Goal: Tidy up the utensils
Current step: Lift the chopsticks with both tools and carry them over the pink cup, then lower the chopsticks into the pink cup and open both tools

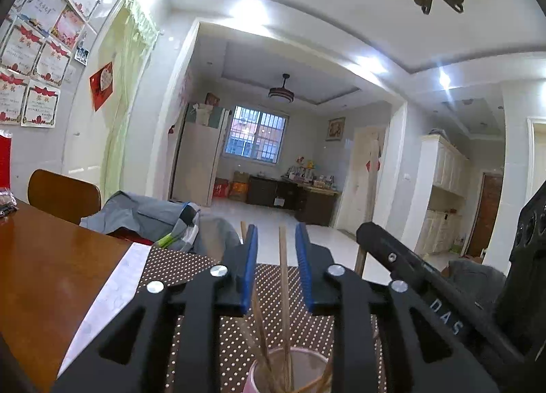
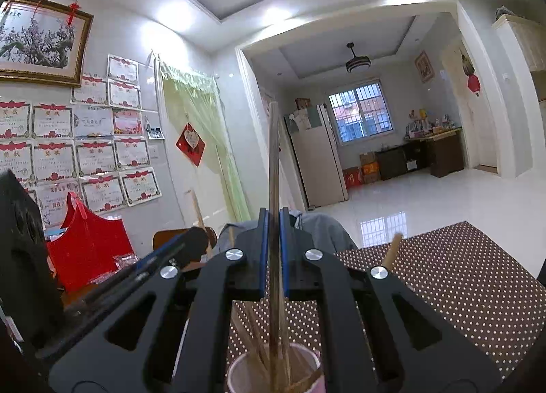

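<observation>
A pink paper cup (image 1: 290,372) stands on the dotted brown mat (image 1: 211,318) and holds several wooden chopsticks. My left gripper (image 1: 277,234) is open above the cup; one chopstick (image 1: 284,273) rises between its blue pads without touching them. In the right wrist view the same cup (image 2: 273,372) sits below my right gripper (image 2: 273,217), which is shut on an upright chopstick (image 2: 273,161) whose lower end reaches into the cup. The right gripper's body shows at the right of the left view (image 1: 409,266).
The mat lies on a brown wooden table (image 1: 51,273) beside a white strip. A wooden chair (image 1: 63,195) with grey clothing (image 1: 143,219) stands behind. A red gift bag (image 2: 85,246) sits on the table at left in the right wrist view. A spoon handle (image 2: 392,249) pokes up.
</observation>
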### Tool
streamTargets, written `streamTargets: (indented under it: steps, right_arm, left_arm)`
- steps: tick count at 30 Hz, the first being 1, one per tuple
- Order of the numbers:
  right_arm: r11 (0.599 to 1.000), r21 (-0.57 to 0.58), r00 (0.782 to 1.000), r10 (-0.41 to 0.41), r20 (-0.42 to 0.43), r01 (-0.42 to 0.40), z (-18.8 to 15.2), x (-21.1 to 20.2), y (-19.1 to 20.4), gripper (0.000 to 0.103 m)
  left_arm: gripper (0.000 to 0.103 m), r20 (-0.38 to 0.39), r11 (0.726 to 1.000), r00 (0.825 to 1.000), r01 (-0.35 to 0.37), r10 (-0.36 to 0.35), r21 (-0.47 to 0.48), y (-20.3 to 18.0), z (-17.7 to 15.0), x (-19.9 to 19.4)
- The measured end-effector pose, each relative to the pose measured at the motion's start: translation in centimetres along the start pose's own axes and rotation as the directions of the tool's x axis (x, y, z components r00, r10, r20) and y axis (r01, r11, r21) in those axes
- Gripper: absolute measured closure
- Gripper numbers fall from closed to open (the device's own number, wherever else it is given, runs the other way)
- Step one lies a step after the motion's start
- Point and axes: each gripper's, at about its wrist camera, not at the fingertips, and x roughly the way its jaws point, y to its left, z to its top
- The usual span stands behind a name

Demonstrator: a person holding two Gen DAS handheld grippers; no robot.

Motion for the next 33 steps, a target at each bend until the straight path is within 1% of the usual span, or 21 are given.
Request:
streamTargets:
  steps: [5,8,11,16,19,22,25,27,31,33]
  right_arm:
    - [1.000,-0.006,1.000,-0.008,-0.027,0.008,-0.8,-0.8,0.1,0.096]
    - [1.000,-0.012,0.999,-0.017,-0.049,0.016,-1.4,-0.9,0.0,0.096]
    - [1.000,-0.015,0.997,-0.025,-0.070,0.024,-1.8,-0.8,0.1,0.096]
    - [0.999,-0.021,0.994,-0.033,-0.106,0.031,-2.5,-0.5,0.2,0.096]
    - [0.999,-0.028,0.991,-0.037,-0.130,0.033,-3.1,-0.3,0.2,0.096]
    - [0.999,-0.035,0.988,-0.038,-0.148,0.033,-3.8,-0.4,0.3,0.096]
    - [0.999,-0.044,0.984,-0.038,-0.176,0.031,-4.5,-0.3,0.2,0.096]
    - [0.998,-0.053,0.983,-0.045,-0.179,0.036,-4.8,-0.4,0.3,0.096]
    - [0.998,-0.049,0.981,-0.046,-0.190,0.037,-4.7,-0.5,0.2,0.096]
    - [0.998,-0.051,0.980,-0.044,-0.192,0.035,-4.6,-0.7,0.3,0.096]
  left_arm:
    - [0.071,-0.027,0.999,1.000,-0.014,0.016,0.051,-0.6,-0.1,-0.8]
    - [0.070,-0.044,0.996,0.999,-0.016,0.020,0.087,-0.9,-0.2,-1.1]
    - [0.070,-0.066,0.994,0.997,-0.035,0.041,0.100,-0.8,-0.4,-1.1]
    - [0.069,-0.144,0.997,0.987,-0.056,0.063,0.056,0.7,-0.6,-0.7]
    - [0.069,-0.172,0.998,0.983,-0.064,0.068,0.028,1.5,-0.7,-0.5]
    - [0.066,-0.211,0.997,0.975,-0.079,0.074,-0.016,2.9,-0.9,-0.3]
    - [0.066,-0.232,0.994,0.969,-0.097,0.085,-0.043,3.9,-1.0,-0.4]
    - [0.065,-0.256,0.992,0.962,-0.109,0.089,-0.064,4.5,-1.2,-0.4]
    - [0.064,-0.294,0.992,0.952,-0.112,0.088,-0.066,4.8,-1.5,-0.4]
    - [0.062,-0.312,0.992,0.946,-0.114,0.089,-0.062,4.7,-1.7,-0.2]
